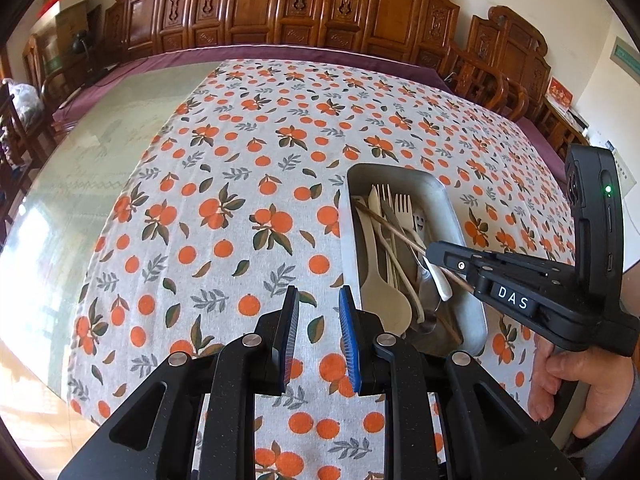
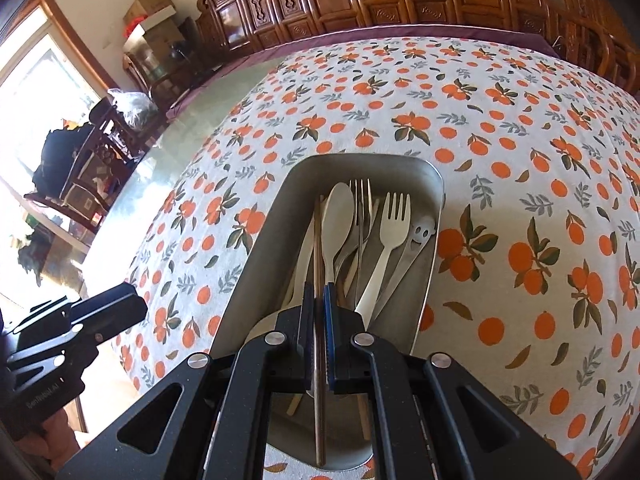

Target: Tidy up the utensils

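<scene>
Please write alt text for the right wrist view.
The right gripper is shut on a brown chopstick over a metal tray of forks and spoons, which stands on an orange-patterned tablecloth.

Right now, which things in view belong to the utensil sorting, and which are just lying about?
Job: metal tray; white fork, beige spoon, smiley-face utensil in it; chopstick in the right gripper.
Lying about: cardboard boxes, plastic bag, carved chairs.

A rectangular metal tray (image 2: 434,216) with rounded corners sits on the orange-patterned cloth, holding a loose pile of utensils: a cream spoon (image 2: 338,216), a pale fork (image 2: 394,220), a steel fork (image 2: 361,200), a smiley-faced metal piece (image 2: 418,236) and a brown chopstick (image 2: 318,240) lying lengthwise.
</scene>
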A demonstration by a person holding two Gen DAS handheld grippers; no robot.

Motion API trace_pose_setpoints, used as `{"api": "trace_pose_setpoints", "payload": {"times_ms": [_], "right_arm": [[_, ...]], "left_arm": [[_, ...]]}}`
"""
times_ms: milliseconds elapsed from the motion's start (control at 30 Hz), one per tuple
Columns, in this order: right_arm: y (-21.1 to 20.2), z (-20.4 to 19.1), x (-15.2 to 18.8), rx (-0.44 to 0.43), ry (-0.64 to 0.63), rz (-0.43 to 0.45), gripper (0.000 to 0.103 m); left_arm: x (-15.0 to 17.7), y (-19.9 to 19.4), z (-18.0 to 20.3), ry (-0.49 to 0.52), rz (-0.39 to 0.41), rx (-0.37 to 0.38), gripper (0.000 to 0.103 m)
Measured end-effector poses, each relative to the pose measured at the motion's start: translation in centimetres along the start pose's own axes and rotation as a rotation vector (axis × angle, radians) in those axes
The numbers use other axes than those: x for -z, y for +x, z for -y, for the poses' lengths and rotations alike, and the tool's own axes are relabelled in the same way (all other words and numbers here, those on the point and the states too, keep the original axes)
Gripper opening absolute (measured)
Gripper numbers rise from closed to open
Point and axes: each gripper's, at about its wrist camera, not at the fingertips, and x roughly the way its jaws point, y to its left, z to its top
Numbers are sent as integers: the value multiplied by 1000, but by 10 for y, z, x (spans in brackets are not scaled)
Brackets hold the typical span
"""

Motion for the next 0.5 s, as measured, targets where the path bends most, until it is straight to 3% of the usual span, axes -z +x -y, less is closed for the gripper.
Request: {"api": "trace_pose_setpoints", "payload": {"times_ms": [300, 500], "right_arm": [[10, -14, 6, -40, -50, -24, 7], [-1, -18, 8, -20, -100, 17, 10]], "left_arm": [[0, -1, 0, 0, 3, -3, 19], [1, -8, 3, -3, 12, -4, 19]]}}
